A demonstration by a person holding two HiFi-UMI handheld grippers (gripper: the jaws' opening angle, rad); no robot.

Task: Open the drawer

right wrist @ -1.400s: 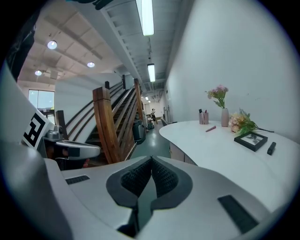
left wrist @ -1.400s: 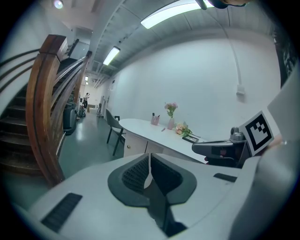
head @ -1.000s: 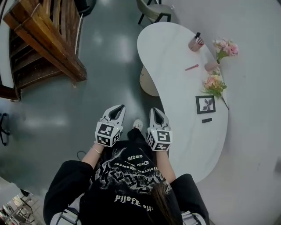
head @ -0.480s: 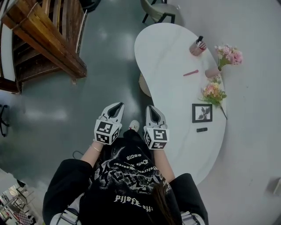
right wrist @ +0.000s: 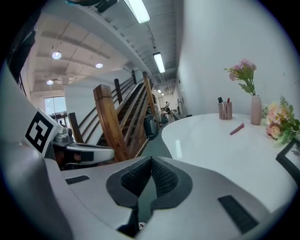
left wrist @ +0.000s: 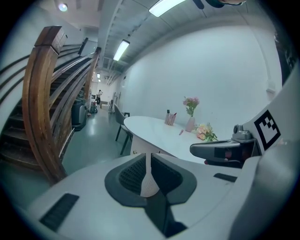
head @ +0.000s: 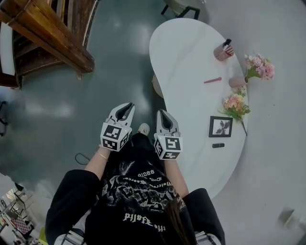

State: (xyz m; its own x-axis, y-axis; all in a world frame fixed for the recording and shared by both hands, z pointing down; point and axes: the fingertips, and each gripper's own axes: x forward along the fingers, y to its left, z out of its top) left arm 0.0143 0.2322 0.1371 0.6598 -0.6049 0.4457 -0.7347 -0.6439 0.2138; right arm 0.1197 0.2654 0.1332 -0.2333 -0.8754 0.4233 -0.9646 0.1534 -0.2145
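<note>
The wooden staircase is cut off by the head view's far left edge, and the chair by its far edge. The table's pedestal is largely hidden beneath the white tabletop. The small dark item just near of the picture frame is too small to be identified.

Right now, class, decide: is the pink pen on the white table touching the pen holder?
Apart. The head view shows bare white tabletop between the pink pen and the pen holder; the right gripper view shows the same gap.
</note>
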